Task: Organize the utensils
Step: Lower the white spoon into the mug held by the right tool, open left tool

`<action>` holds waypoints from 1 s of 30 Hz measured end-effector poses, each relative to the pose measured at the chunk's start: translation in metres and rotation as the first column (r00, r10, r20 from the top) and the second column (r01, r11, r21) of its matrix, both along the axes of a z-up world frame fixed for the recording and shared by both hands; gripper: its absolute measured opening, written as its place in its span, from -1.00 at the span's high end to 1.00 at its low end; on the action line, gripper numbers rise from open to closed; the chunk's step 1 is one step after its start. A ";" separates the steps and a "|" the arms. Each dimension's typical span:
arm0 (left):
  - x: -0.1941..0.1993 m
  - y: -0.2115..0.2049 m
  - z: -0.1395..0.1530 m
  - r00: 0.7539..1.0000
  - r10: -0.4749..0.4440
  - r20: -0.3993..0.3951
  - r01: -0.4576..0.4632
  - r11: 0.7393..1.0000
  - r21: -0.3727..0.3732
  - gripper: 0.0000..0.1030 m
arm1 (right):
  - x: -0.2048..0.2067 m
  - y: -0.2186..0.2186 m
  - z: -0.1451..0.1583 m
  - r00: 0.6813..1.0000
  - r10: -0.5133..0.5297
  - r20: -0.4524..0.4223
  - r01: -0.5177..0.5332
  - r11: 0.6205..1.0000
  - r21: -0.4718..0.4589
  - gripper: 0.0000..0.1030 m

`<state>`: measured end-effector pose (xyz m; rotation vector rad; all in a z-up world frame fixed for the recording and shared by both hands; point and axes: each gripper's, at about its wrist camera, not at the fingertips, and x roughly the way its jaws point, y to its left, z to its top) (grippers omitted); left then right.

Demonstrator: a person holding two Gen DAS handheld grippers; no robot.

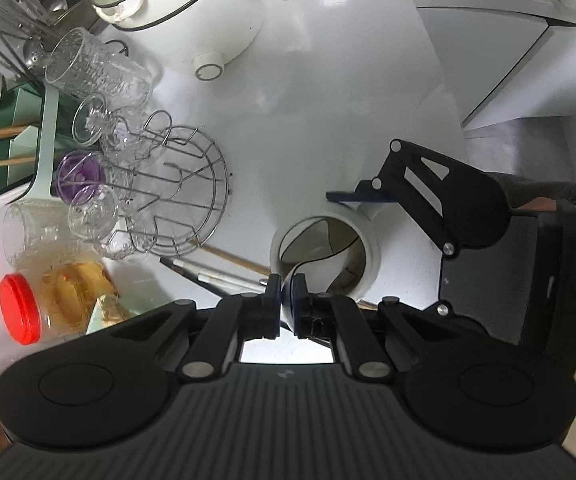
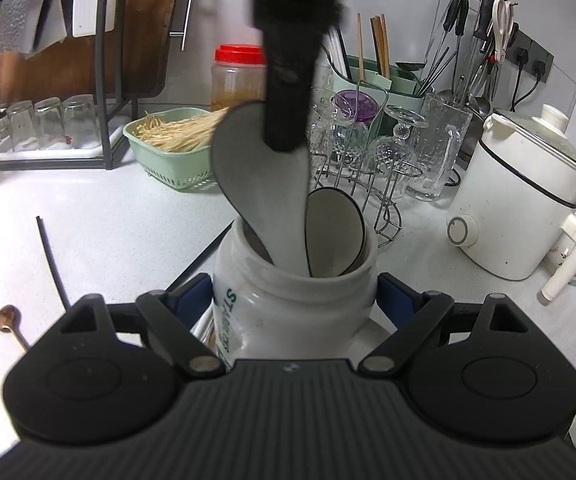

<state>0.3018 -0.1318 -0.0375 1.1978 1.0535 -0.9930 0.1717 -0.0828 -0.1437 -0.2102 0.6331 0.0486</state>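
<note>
A white jar (image 2: 288, 300) stands on the counter; my right gripper (image 2: 293, 298) is shut on its body. From above, the jar (image 1: 369, 248) shows its open mouth. My left gripper (image 1: 286, 298) is shut on the bowl of a white ceramic spoon (image 2: 256, 184) whose handle goes down into the jar. A second white spoon (image 2: 333, 232) with a dark rim stands in the jar. Chopsticks (image 1: 216, 272) lie on the counter beside the jar. A small bronze spoon (image 2: 8, 320) and a black chopstick (image 2: 50, 256) lie at the left.
A wire glass rack (image 2: 363, 160) with glasses stands behind the jar. A white electric pot (image 2: 523, 196) is at the right. A green basket (image 2: 168, 156) of sticks, a red-lidded jar (image 2: 238, 76) and a green utensil holder (image 2: 379, 80) stand at the back.
</note>
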 end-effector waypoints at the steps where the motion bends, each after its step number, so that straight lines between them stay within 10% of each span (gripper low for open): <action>1: -0.001 -0.001 -0.001 1.000 -0.011 0.005 0.011 1.000 -0.002 0.88 | 0.000 0.000 0.000 1.000 0.002 0.001 -0.002 1.000 0.000 -0.76; 18: 0.019 0.020 0.009 0.984 0.168 -0.055 -0.173 0.978 -0.120 0.62 | -0.001 -0.002 0.000 1.000 0.025 0.000 -0.025 1.000 -0.002 -0.76; 30: 0.021 0.071 0.039 0.928 0.355 -0.116 -0.373 0.873 -0.315 0.59 | 0.001 -0.002 0.002 0.999 0.030 -0.013 -0.030 1.000 -0.003 -0.76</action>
